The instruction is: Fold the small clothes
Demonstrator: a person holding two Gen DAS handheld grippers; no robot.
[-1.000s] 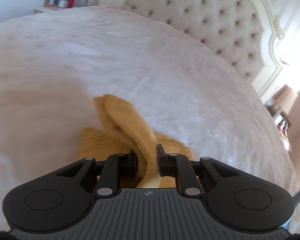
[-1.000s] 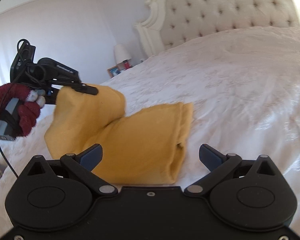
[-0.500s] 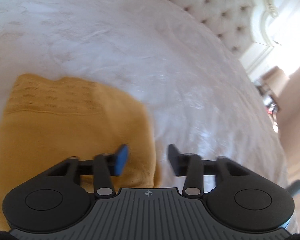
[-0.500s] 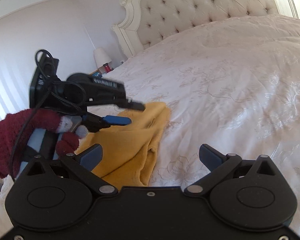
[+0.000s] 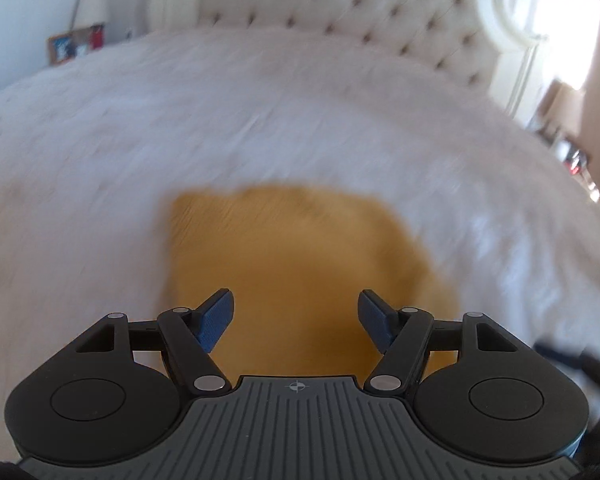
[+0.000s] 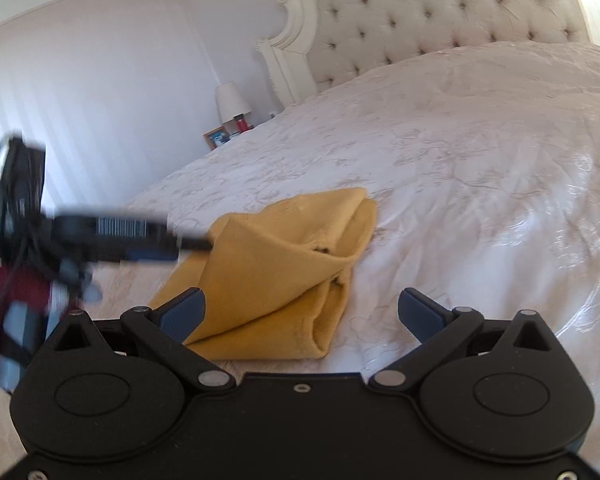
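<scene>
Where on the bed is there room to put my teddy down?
Lots of room. The white bedspread is bare from the yellow garment up to the tufted headboard, and to its right. It is crowded only near the garment's left edge, where the left gripper, jaws opening with nothing between them, reaches in; the right gripper hovers open in front.

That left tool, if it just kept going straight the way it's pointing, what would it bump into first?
Most likely the yellow cloth lying folded on the white bed. The left tool aims down at it, its jaws opening with nothing gripped. The picture is blurred, so depth is uncertain.
</scene>
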